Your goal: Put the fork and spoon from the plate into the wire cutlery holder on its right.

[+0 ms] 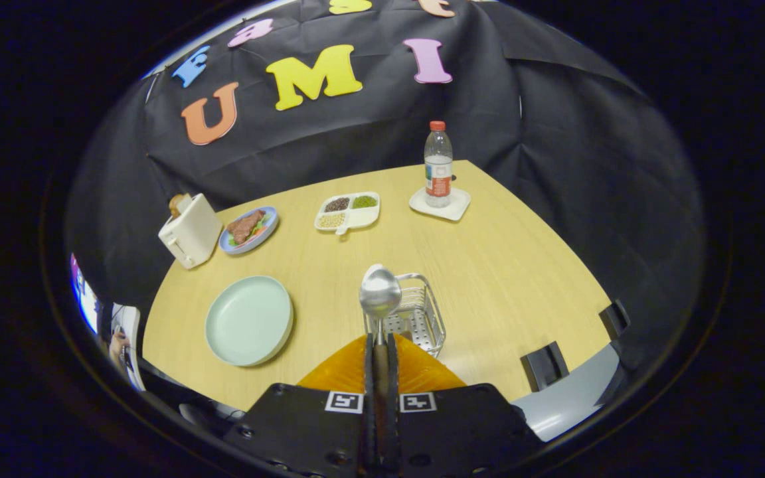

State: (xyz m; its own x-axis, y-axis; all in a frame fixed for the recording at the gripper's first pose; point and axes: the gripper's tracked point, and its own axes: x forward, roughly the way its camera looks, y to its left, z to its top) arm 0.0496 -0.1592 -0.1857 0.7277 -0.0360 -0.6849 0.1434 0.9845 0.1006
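While the spoon (380, 292) was carried, the gripper (380, 342) clenched its handle, bowl up, before the wire cutlery holder (416, 312).
Beside it the plate (250, 320) lay bare; whether the fork was already inside the holder could not be told, and the spoon remained to be dropped in.

Wooden table (509, 265), black cloth wall (588, 153)

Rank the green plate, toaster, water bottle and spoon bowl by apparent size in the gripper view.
1. green plate
2. toaster
3. water bottle; spoon bowl, held in the shut gripper, sits nearest the camera, so unranked.

Pale green plate (248, 320), silver spoon (380, 292), light wood table (509, 265), red-capped bottle (437, 164), cream toaster (190, 230)
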